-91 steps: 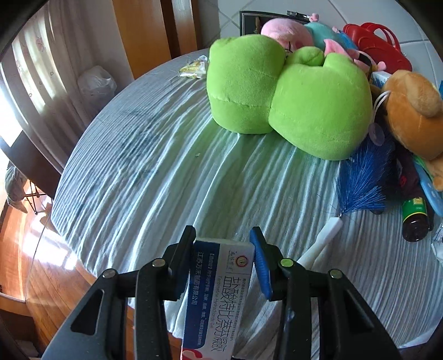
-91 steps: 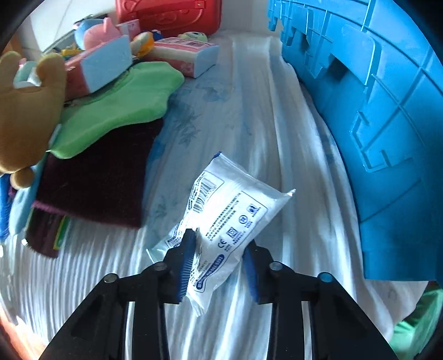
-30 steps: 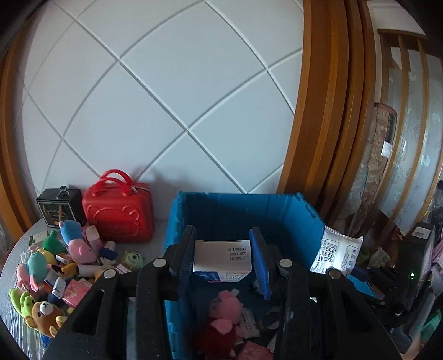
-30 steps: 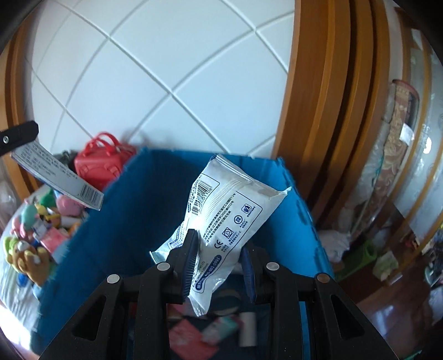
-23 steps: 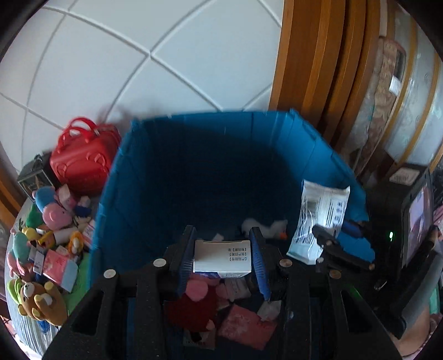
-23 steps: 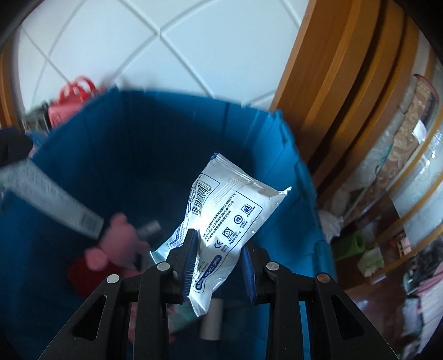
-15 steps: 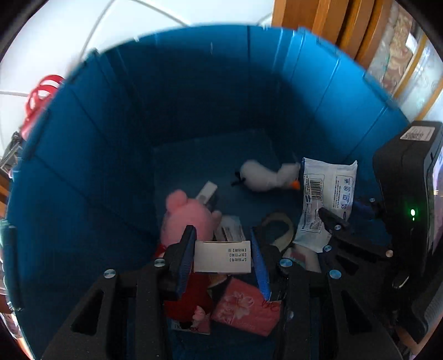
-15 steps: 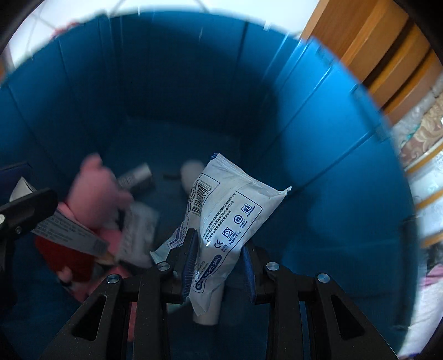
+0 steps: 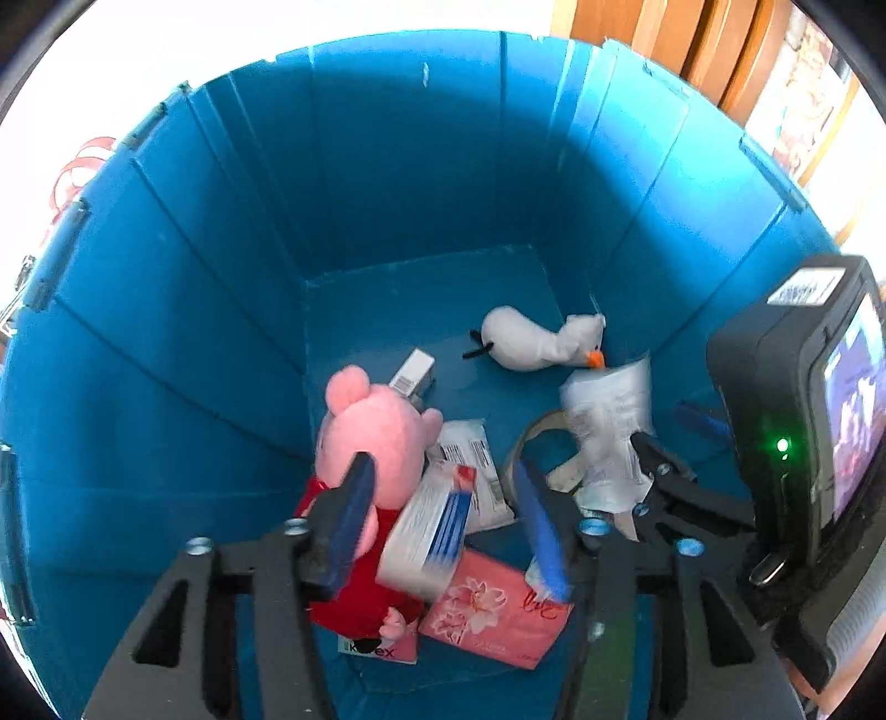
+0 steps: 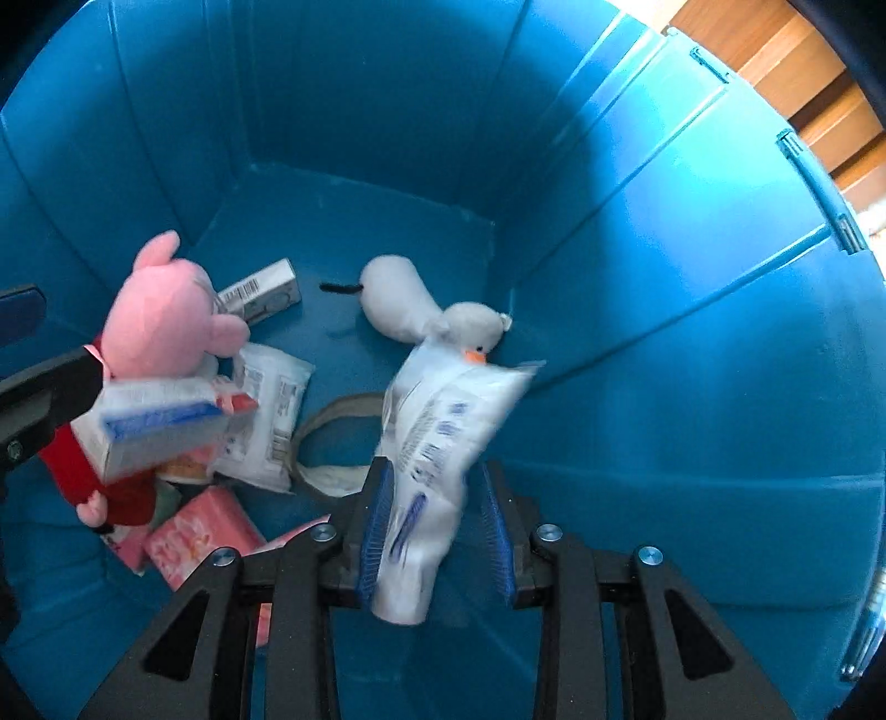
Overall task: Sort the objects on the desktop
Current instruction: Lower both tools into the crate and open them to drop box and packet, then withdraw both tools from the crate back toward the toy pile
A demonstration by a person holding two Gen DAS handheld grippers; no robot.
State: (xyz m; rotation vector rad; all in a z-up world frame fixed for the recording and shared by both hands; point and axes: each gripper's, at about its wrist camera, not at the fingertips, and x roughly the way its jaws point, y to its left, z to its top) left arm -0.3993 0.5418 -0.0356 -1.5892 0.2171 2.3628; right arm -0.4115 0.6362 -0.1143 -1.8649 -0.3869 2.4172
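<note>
Both grippers point down into a deep blue bin (image 9: 415, 166). My left gripper (image 9: 443, 523) has its jaws opening. The white and blue box (image 9: 426, 526) is blurred and tilted between them, and no pad presses on it. In the right wrist view the same box (image 10: 160, 426) hangs over the pink plush. My right gripper (image 10: 437, 531) has the white printed packet (image 10: 443, 432) between its blue pads. The packet is blurred and leans to the left pad, with a sliver of blue beside the right pad. In the left wrist view the packet (image 9: 609, 426) is at the right.
On the bin floor lie a pink pig plush (image 9: 371, 432), a white snowman plush (image 9: 531, 343), a pink tissue pack (image 9: 493, 609), a tape roll (image 9: 537, 448), a small carton (image 9: 412, 374) and a white sachet (image 9: 470, 459). Wooden framing (image 9: 692, 39) stands beyond the rim.
Both grippers came down from the bin's rim to deep inside it. The left jaws spread and the box came loose, tipping downward. The packet in the right gripper shifted and blurred.
</note>
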